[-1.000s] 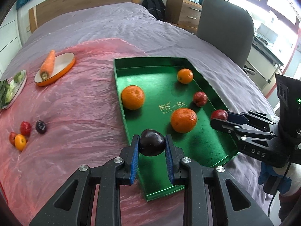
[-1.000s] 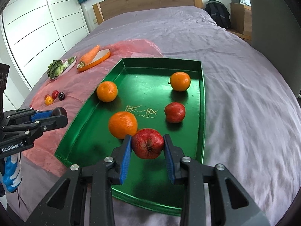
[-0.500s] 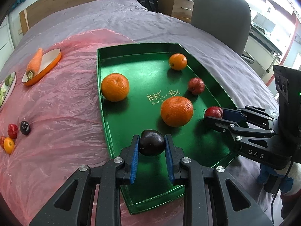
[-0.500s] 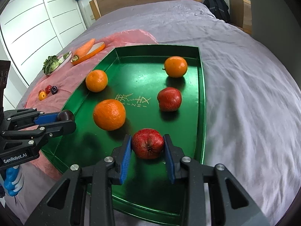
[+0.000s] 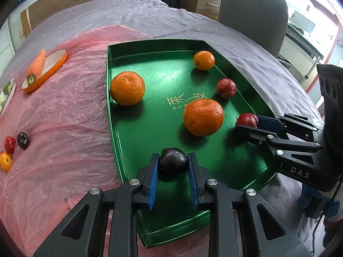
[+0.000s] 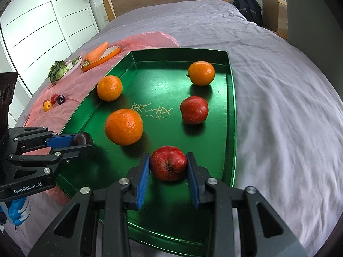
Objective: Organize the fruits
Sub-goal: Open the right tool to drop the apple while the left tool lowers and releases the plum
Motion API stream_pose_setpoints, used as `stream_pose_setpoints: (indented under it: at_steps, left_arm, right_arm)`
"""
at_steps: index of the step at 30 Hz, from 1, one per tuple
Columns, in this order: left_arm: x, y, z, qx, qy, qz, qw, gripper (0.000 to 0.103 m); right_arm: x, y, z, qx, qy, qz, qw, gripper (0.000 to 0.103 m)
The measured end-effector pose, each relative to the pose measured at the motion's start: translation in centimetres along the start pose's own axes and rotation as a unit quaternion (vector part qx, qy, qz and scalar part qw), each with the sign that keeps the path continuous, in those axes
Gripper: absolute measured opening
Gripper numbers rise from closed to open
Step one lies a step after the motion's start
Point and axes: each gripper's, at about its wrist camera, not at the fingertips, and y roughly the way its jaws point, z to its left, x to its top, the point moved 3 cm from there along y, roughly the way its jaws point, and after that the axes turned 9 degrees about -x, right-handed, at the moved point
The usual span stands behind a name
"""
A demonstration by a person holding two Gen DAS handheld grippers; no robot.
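Observation:
A green tray [image 5: 137, 141] lies on the bed and holds three oranges [image 5: 127, 88] [image 5: 203, 117] [image 5: 203, 60] and a red apple [image 5: 226, 88]. My left gripper [image 5: 173, 166] is shut on a dark plum [image 5: 173, 164], low over the tray's near end. My right gripper [image 6: 167, 167] is shut on a second red apple [image 6: 167, 166], low over the tray floor near its right wall. In the right wrist view the tray [image 6: 229, 115] shows the same fruit, and the left gripper [image 6: 70, 143] with the plum [image 6: 82, 138] is at the tray's left edge.
A pink plastic sheet [image 5: 57, 115] lies left of the tray. On it are several small fruits [image 5: 16, 144], an orange dish with a carrot [image 5: 38, 66] and a plate of greens [image 6: 59, 70]. A grey chair [image 5: 253, 15] stands beyond the bed's right side.
Both grippers have moved forward and down over the tray with their fruit still held. The tray fruit has not moved.

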Motion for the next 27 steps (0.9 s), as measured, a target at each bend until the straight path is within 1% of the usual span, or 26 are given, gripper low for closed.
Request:
stream_pose_setpoints:
  at_steps: [17, 18, 19, 20, 21, 23, 25, 27]
  left_arm:
    - [0.0, 0.1, 0.1, 0.006, -0.004, 0.006, 1.0000, 0.023]
    - [0.0, 0.0, 0.1, 0.006, -0.004, 0.007, 1.0000, 0.023]
    - [0.0, -0.1, 0.0, 0.006, -0.003, 0.007, 1.0000, 0.023]
    - [-0.1, -0.3, 0.0, 0.008, -0.002, 0.007, 0.9999, 0.023]
    - [-0.1, -0.3, 0.0, 0.011, -0.002, 0.006, 0.9999, 0.023]
    - [-0.1, -0.6, 0.1, 0.017, -0.002, 0.002, 0.9999, 0.023]
    - [-0.1, -0.9, 0.1, 0.019, -0.002, -0.003, 0.9998, 0.023]
    - [-0.2, -1.5, 0.1, 0.024, 0.001, -0.013, 0.9996, 0.023]
  right_arm:
    - [-0.3, -0.1, 0.2, -0.005, -0.004, 0.004, 1.000, 0.059]
    - [-0.3, -0.2, 0.2, -0.008, -0.005, 0.004, 1.000, 0.062]
    - [-0.2, -0.3, 0.4, -0.009, -0.007, 0.003, 1.000, 0.069]
    - [-0.1, -0.4, 0.6, -0.011, -0.008, 0.001, 1.000, 0.089]
    - [0.0, -0.7, 0.7, -0.013, -0.009, -0.001, 1.000, 0.099]
    - [0.1, -1.1, 1.0, -0.013, -0.011, -0.005, 1.000, 0.099]
    - [0.3, -1.4, 1.2, -0.015, -0.011, -0.005, 1.000, 0.103]
    - [0.4, -1.6, 1.3, -0.019, -0.012, -0.005, 1.000, 0.103]
